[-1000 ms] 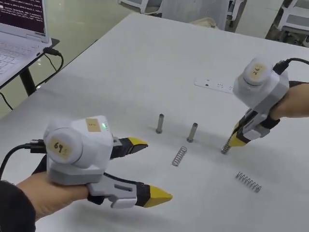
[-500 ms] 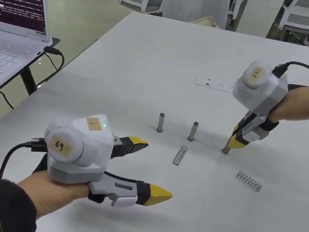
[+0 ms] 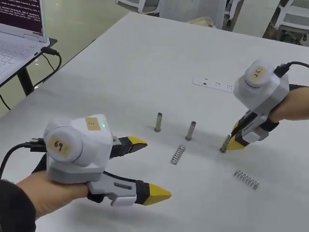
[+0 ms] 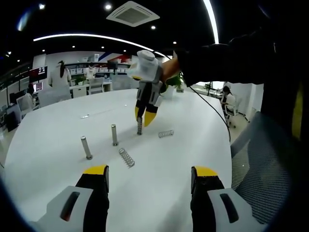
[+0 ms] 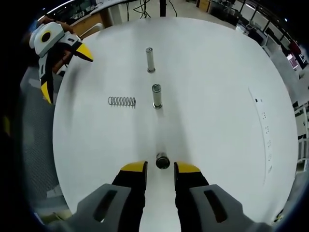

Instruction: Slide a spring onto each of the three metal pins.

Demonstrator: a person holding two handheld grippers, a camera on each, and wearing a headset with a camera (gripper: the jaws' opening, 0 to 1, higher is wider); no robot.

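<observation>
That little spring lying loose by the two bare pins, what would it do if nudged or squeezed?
The spring lies on its side on the smooth white table, so a nudge would probably roll it. Its thin, open coils suggest it is light and would likely squash or skid away if pinched hard.

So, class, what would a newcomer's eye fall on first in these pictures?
The right gripper, white with yellow tips, dips onto the rightmost pin, which wears a fitted spring. The left gripper hovers wide open nearer the person. On the white table the middle pin and left pin stand bare, with one loose spring before them and a second loose spring further right.
</observation>
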